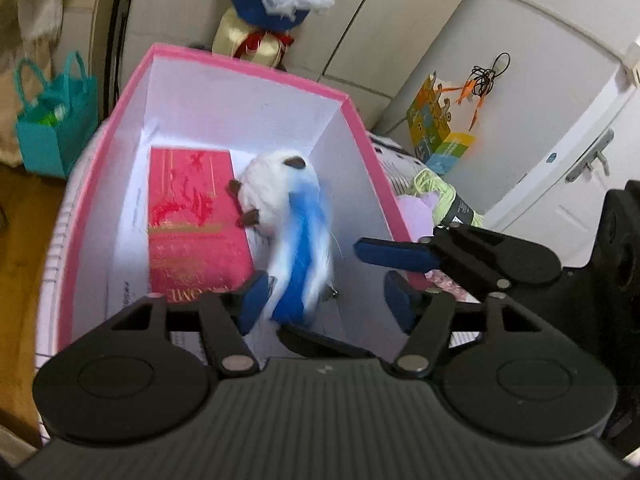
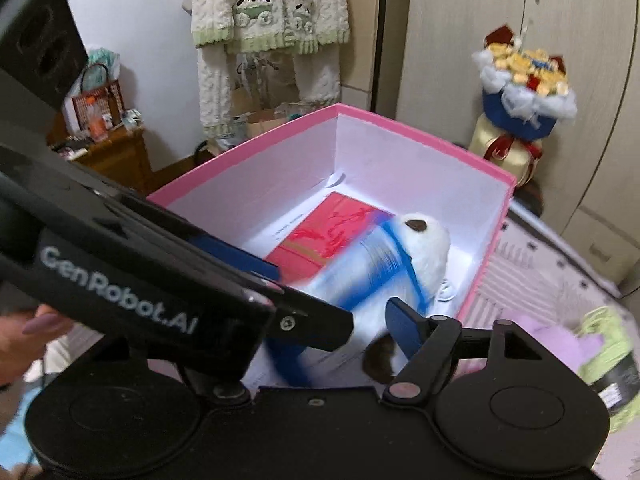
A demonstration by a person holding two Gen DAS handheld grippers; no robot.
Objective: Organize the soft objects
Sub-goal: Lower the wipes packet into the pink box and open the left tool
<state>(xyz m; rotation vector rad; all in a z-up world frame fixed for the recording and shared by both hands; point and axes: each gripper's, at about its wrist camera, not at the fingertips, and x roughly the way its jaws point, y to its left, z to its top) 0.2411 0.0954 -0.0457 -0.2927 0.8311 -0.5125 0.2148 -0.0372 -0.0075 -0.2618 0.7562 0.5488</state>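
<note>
- Left wrist view: the left gripper [image 1: 326, 300] sits low in the frame with its jaws apart. The blurred blue-and-white tail of the plush toy [image 1: 292, 220] lies between them, but the pads do not seem to press on it.
- The toy is inside the pink box [image 1: 248, 68], mid-frame, its white body beside a red booklet [image 1: 188, 220] on the box floor.
- Judged by its look, the toy is light, soft and squashy, not fragile; the round body should give a surer hold than the floppy tail.
- The right gripper [image 1: 394, 272] reaches in from the right, over the box's right wall, jaws apart.
- Right wrist view: the right gripper [image 2: 340, 300] is open, and the toy [image 2: 400, 256] lies beyond its tips against the box's right wall.
- The left gripper's arm crosses the left of the frame, so the two tools crowd each other.
- Open room remains toward the box's [image 2: 420, 128] far corner, upper centre; the stiff walls hem in sideways moves.
- Green yarn [image 2: 608, 352] and a purple soft thing [image 2: 552, 340] wait outside, lower right.
</note>
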